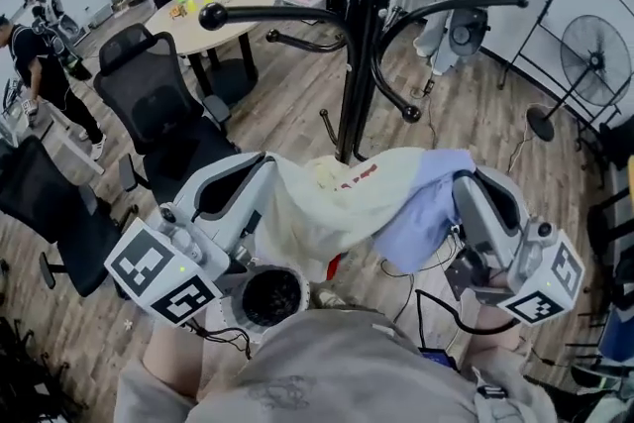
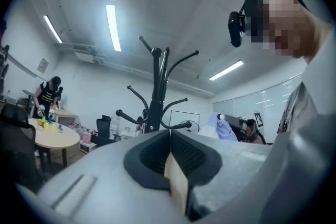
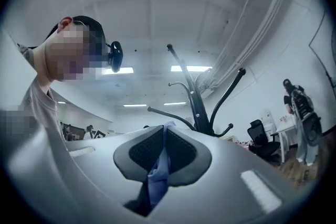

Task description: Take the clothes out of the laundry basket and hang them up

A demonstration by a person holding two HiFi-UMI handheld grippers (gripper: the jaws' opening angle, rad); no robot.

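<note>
Black coat stand point(image 1: 362, 35) rises from the wooden floor point(image 1: 287, 104) straight ahead, its curved arms spread and bare. A black office chair point(image 1: 158, 94) stands to its left. In front of the stand's base, a pale yellow garment point(image 1: 327, 203) with red print is held up and stretched between both grippers, with a lavender garment point(image 1: 426, 213) overlapping it on the right side. Left gripper point(image 2: 169, 157): jaws clenched on a fold of the pale yellow cloth. Right gripper point(image 3: 164, 152): jaws clenched on the lavender cloth, which hangs down between them.
</note>
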